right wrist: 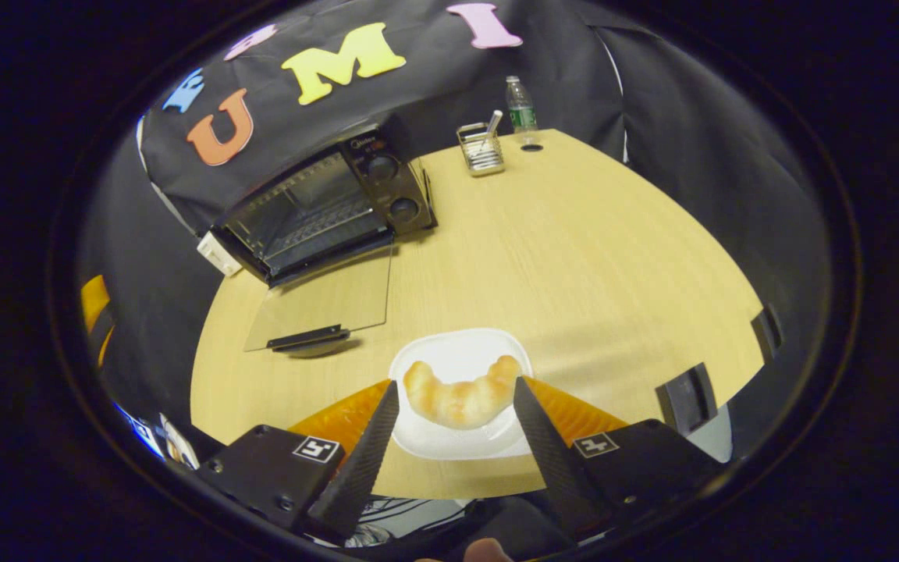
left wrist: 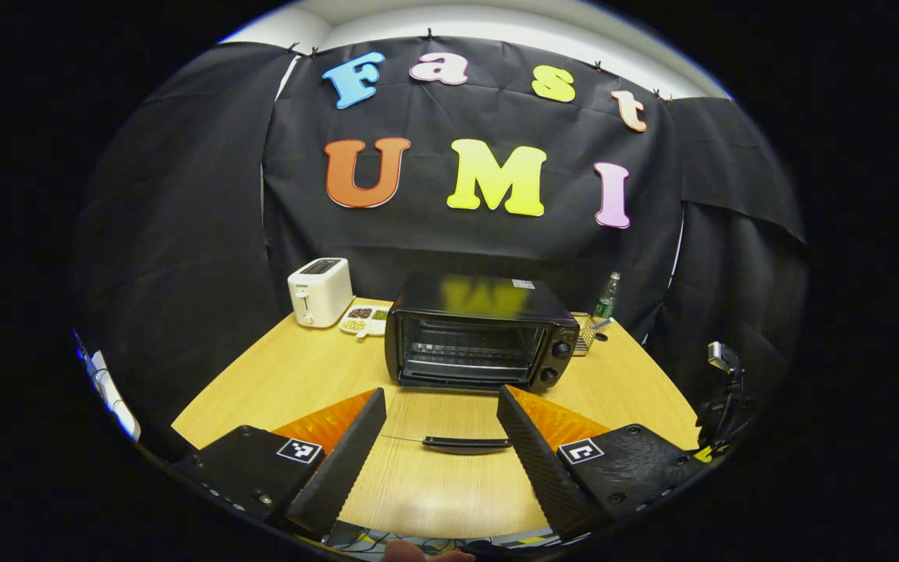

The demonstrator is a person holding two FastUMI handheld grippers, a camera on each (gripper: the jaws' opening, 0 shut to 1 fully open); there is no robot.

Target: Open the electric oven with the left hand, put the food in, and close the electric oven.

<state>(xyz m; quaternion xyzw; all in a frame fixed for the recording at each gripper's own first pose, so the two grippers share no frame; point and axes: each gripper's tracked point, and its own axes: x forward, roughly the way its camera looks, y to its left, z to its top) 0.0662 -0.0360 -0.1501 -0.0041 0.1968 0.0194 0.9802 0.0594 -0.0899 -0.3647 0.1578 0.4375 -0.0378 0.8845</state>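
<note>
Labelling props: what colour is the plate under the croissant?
White. The plate under the croissant shows best in the right gripper view.

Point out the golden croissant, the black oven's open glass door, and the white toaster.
Golden croissant (right wrist: 461,398): right gripper view, middle of its curved body, on the white plate (right wrist: 457,353).
Black oven's open glass door (right wrist: 325,300): right gripper view, centre of the glass pane.
White toaster (left wrist: 320,293): left gripper view, front face.

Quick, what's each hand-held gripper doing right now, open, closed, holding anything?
Left hand-held gripper: open, holding nothing, facing the open oven.
Right hand-held gripper: open, fingers either side of the croissant on its plate, not gripping.
</note>
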